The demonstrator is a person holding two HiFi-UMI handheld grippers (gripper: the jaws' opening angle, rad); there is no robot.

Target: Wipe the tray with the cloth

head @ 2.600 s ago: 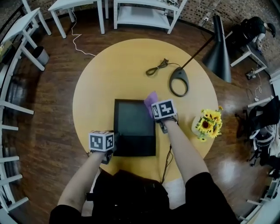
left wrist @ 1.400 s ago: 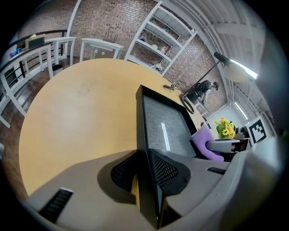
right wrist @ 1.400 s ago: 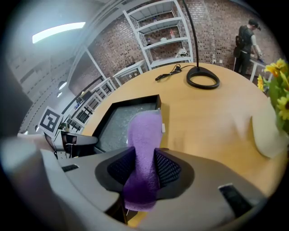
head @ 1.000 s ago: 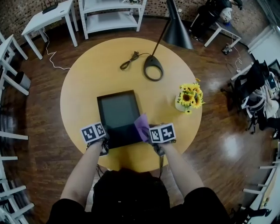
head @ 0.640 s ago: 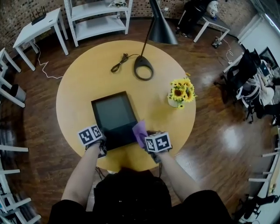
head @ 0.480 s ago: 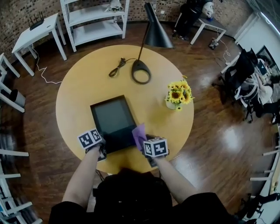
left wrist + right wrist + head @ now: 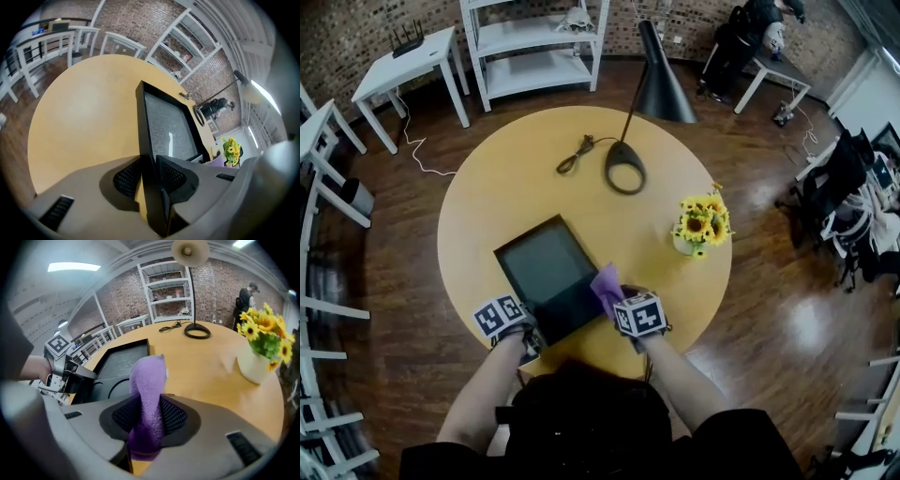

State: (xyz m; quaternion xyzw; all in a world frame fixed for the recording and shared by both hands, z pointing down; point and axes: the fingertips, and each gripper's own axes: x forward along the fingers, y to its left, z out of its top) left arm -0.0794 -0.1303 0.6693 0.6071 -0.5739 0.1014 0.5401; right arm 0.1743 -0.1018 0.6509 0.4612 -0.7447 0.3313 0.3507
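On the yellow tabletop (image 7: 516,178), left tongs (image 7: 150,171), just easing open, are pinching the rim of the seemingly stiff tray (image 7: 168,126); right tongs (image 7: 147,414) are squeezing the limp cloth (image 7: 147,380).

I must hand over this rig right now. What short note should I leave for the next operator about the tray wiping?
Left gripper: jaws clamp the near rim of the black tray, though they have just been opening.
Right gripper: jaws shut on the purple cloth, held beside the tray's right edge.
Tray lies on the round table.
Done: cloth in hand, tray steadied; how much is wiped cannot be seen.
To do: bring the cloth onto the tray floor and wipe.
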